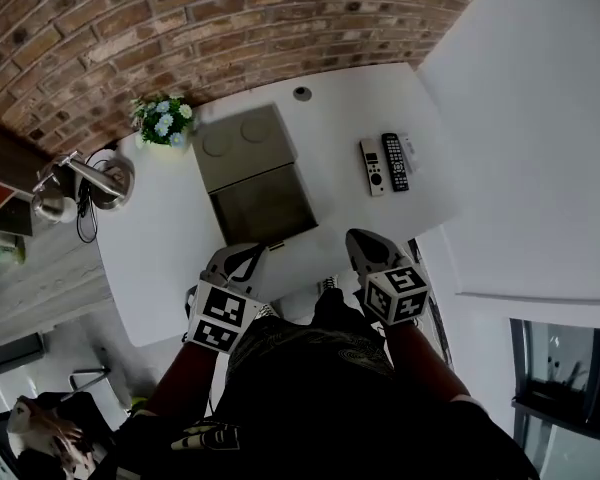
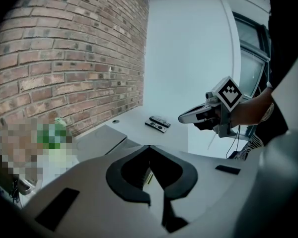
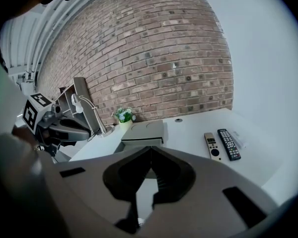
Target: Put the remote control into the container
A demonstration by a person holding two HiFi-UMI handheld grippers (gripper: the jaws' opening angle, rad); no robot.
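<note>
Two remote controls are seen on the white desk (image 1: 170, 258): one grey remote control (image 1: 373, 167) and one black remote control (image 1: 395, 161), laid side by side and parallel near the right edge. One small pale thing (image 1: 408, 151) is laid just beside the black one, toward the right edge; what it is cannot be told. One grey container (image 1: 263, 205) is placed at the middle of the desk, open, its near wall close to the near edge, and one flat lid (image 1: 243, 146) with two round marks is laid against its far side. One potted plant (image 1: 164, 120) is set toward the far left corner and one desk lamp (image 1: 98, 180) at the left edge. The print on the remote buttons is too small to be read; only black and white square markers are shown on the two cubes (image 1: 220, 318). The left gripper (image 1: 246, 255) and the right gripper (image 1: 358, 242) are held at the near edge, each with its jaws pressed together and nothing between them. Both remotes are found well apart from them, further in and to the right of the right gripper, outside the container.
</note>
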